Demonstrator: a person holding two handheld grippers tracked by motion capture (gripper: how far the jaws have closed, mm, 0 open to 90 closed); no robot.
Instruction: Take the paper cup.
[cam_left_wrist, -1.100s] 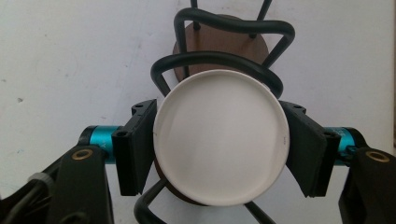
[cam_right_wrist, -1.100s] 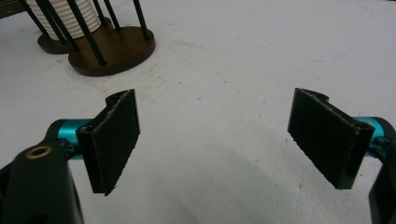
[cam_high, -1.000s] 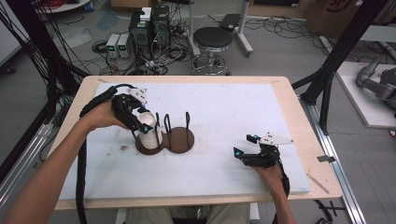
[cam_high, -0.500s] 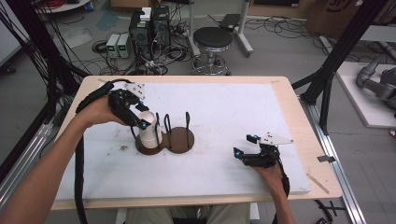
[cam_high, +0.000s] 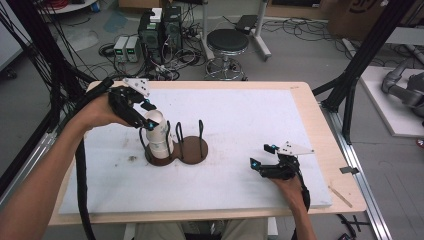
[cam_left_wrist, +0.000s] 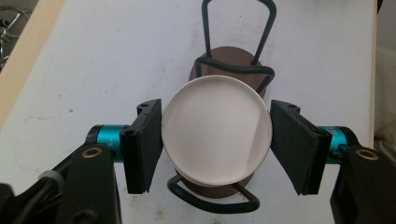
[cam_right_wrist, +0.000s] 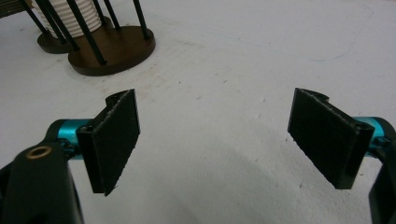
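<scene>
A white cup (cam_high: 159, 131), mouth down, stands tall over the left ring of a brown two-disc holder (cam_high: 192, 151) with black wire loops. My left gripper (cam_high: 150, 119) comes in from the left and is shut on the cup's upper part. In the left gripper view both pads (cam_left_wrist: 145, 144) press the sides of the round white cup (cam_left_wrist: 217, 135), with the wire holder (cam_left_wrist: 212, 198) below it. My right gripper (cam_high: 261, 156) rests low at the front right, open and with nothing between its pads (cam_right_wrist: 116, 140). The right gripper view has the holder (cam_right_wrist: 112, 49) and ribbed white cup wall (cam_right_wrist: 77, 18) far off.
A white mat (cam_high: 250, 110) covers the wooden table (cam_high: 310, 100). A small stick (cam_high: 340, 196) lies on the wood at the front right. Behind the table stand a stool (cam_high: 227, 42), black frame legs and cables on the floor.
My left gripper has risen with the white cup, which now stands higher out of the holder. The right gripper has stayed in place.
</scene>
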